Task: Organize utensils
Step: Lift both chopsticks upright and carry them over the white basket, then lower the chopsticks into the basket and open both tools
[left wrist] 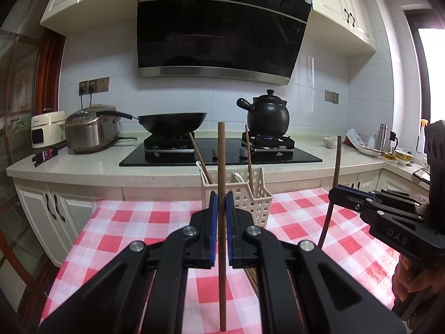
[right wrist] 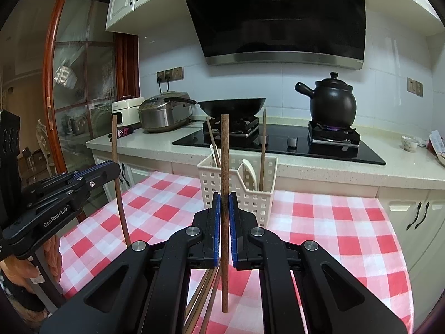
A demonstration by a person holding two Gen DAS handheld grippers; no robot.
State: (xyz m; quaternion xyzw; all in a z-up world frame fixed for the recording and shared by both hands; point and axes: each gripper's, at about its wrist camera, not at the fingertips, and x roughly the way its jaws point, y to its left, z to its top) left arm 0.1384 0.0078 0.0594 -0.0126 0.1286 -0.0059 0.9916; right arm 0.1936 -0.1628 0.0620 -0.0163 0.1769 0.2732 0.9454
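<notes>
Both grippers' fingers [left wrist: 213,211] clamp thin, stiff, light brown wooden chopsticks [left wrist: 221,167] mid-shaft, before the white slotted plastic basket [left wrist: 250,194].

Two brown wooden chopsticks stand upright above the checked tablecloth [left wrist: 133,222]: one chopstick [left wrist: 222,222] in the left gripper [left wrist: 221,208], the other chopstick [right wrist: 224,194] in the right gripper [right wrist: 224,208]. Several more chopsticks [right wrist: 203,300] lie flat near the front edge. A white slotted basket [right wrist: 236,192] stands at the back edge, holding two leaning chopsticks and white utensils.
</notes>
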